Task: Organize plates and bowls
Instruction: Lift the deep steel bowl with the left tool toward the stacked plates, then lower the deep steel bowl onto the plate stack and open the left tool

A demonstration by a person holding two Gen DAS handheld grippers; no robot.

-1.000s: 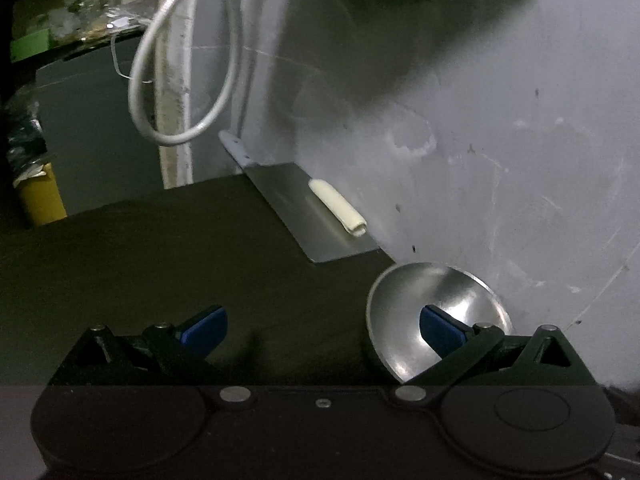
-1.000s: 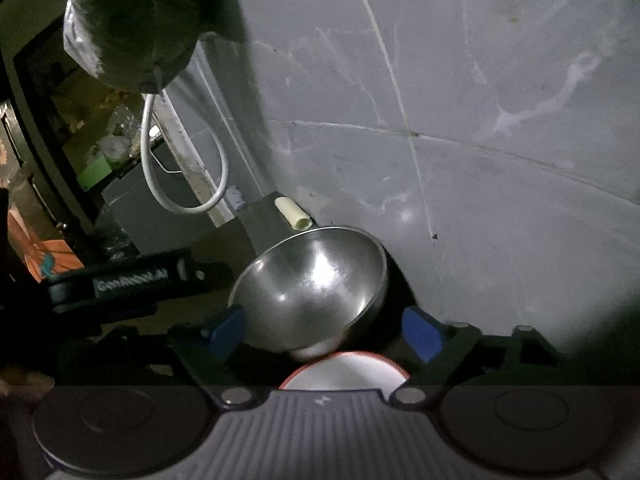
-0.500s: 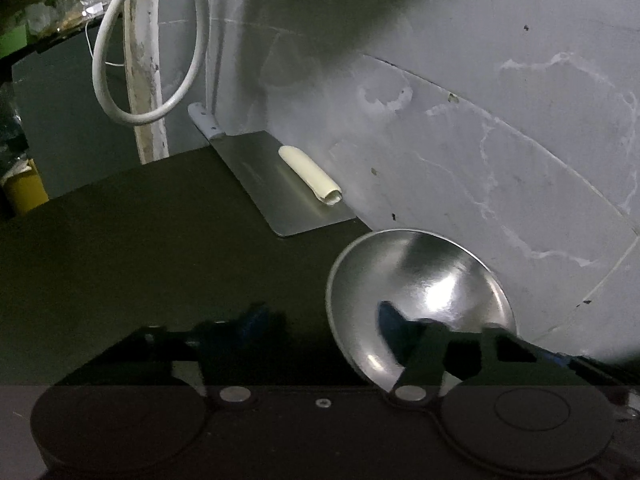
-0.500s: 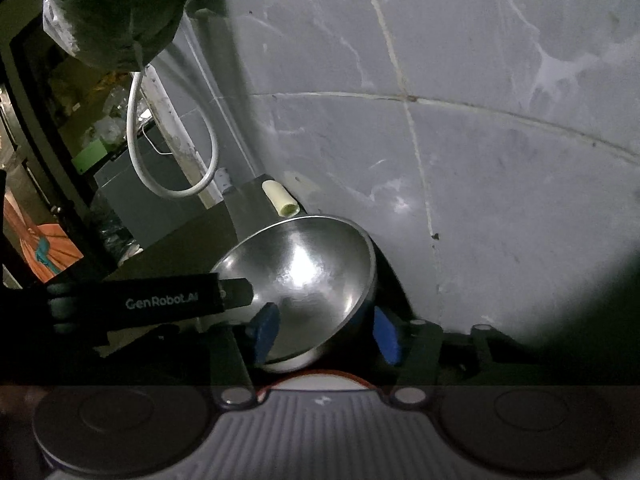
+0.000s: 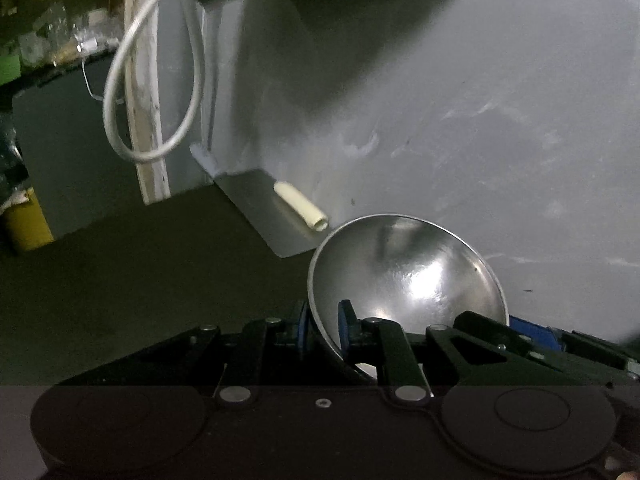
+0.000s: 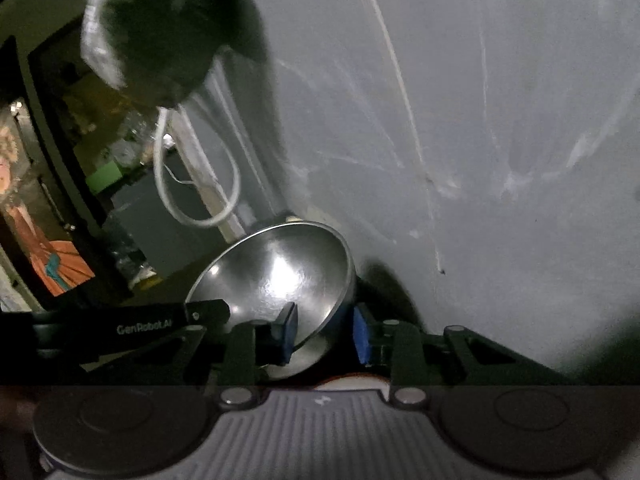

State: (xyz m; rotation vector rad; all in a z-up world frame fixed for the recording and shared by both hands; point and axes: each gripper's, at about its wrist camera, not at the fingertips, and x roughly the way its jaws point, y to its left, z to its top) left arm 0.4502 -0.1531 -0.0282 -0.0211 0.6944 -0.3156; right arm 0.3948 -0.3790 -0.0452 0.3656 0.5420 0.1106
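The steel bowl (image 5: 404, 276) sits tilted just above the dark counter (image 5: 120, 280), close to the grey wall (image 5: 480, 140), its open side turned up and toward both cameras. Each gripper has a blue pad inside the bowl and one outside. The left gripper (image 5: 322, 328) has just been closing and now pinches the near-left rim, pads pressed on the thin wall. The right gripper (image 6: 324, 332) has also just been closing; it straddles the opposite rim, and its pads look to bear on the wall, though the outer one is half in shadow, so that grip is less certain

The main risk is slip: polished, curved steel held only at the edge gives the pads little purchase, and the bowl could pivot or squirt out if one side squeezes harder or lifts faster than the other. Under the right gripper a white plate with a reddish rim (image 6: 352, 382) shows; a dropped bowl would likely strike it. Beyond the bowl a metal sheet (image 5: 260, 208) carrying a pale tube (image 5: 300, 208) lies flat, near enough that a swing outward might knock it
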